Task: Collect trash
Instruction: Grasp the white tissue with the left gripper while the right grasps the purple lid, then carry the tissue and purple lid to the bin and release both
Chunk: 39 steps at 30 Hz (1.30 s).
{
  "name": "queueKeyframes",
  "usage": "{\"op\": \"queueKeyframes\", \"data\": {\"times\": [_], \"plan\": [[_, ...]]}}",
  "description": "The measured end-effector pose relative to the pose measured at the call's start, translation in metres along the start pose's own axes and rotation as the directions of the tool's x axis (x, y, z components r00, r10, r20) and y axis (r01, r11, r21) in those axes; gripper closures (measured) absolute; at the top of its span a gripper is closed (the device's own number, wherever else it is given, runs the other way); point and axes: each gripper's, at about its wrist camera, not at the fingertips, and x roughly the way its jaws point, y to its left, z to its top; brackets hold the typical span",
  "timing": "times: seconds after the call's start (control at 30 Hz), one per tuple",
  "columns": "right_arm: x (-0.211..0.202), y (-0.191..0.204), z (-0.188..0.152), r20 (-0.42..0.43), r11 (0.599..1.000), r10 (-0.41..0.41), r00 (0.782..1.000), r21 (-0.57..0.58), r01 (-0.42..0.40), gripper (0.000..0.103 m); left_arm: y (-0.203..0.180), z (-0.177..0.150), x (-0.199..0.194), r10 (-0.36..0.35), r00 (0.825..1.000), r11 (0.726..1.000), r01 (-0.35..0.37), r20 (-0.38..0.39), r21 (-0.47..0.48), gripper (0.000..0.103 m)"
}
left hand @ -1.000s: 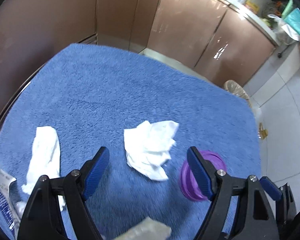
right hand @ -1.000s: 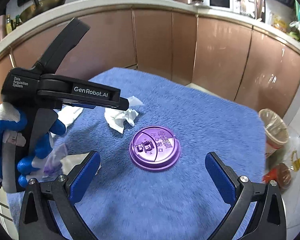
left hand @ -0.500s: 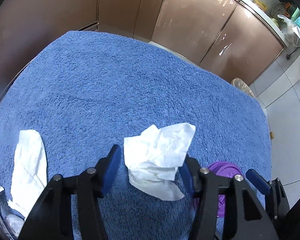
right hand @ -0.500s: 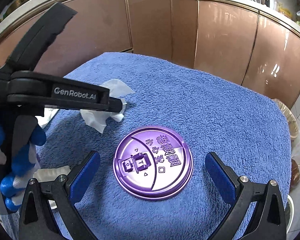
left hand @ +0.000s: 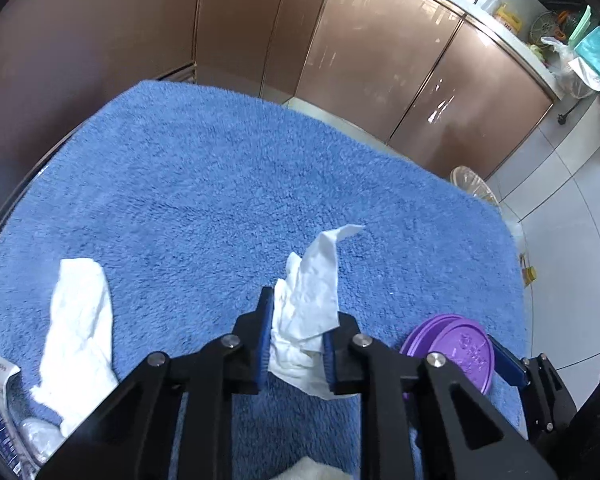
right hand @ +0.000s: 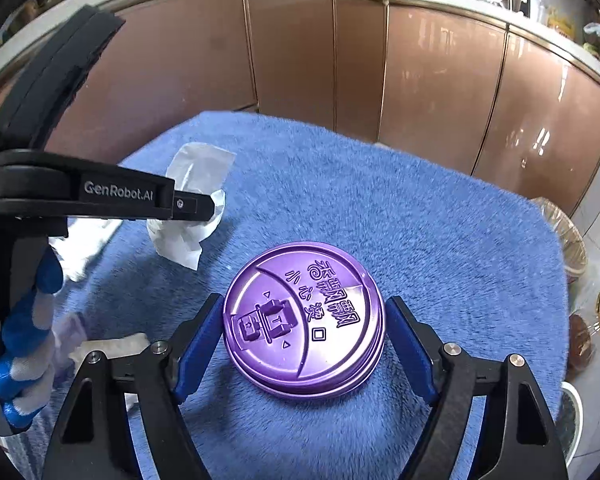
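Trash: crumpled tissue [left hand: 304,320] pinched in the just-closing left gripper [left hand: 294,350]; right gripper [right hand: 304,344], jaws narrowing, brackets the purple lid [right hand: 304,320] mid-towel [right hand: 380,208] for pickup.

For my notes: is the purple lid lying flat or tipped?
Flat: the purple lid lies top side up on the blue towel.
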Motion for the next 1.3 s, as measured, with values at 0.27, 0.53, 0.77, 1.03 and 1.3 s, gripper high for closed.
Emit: {"op": "queueKeyframes", "data": {"times": [0.27, 0.53, 0.77, 1.03, 1.3], "plan": [[-0.064, 0.001, 0.005, 0.081, 1.0, -0.014, 0.997, -0.003, 0.014, 0.024, -0.017, -0.004, -0.051, -0.014, 0.998, 1.0, 0.013, 0.064, 0.024, 0.083], [-0.126, -0.015, -0.003, 0.149, 0.998, -0.053, 0.987, 0.03, 0.05, 0.024, -0.055, -0.015, -0.101, -0.047, 0.992, 0.996, 0.039, 0.114, 0.076, 0.083], [-0.168, -0.059, -0.026, 0.184, 0.989, -0.13, 0.974, 0.093, 0.115, 0.024, -0.113, -0.033, -0.12, -0.095, 0.988, 0.986, 0.077, 0.121, 0.147, 0.083], [-0.203, -0.138, -0.067, 0.174, 0.954, -0.247, 0.953, 0.217, 0.207, 0.024, -0.209, -0.057, -0.104, -0.173, 0.983, 0.952, 0.151, 0.061, 0.265, 0.083], [-0.204, -0.22, -0.113, 0.115, 0.899, -0.317, 0.941, 0.353, 0.26, 0.023, -0.302, -0.082, -0.06, -0.22, 0.975, 0.903, 0.218, -0.038, 0.37, 0.083]]}}
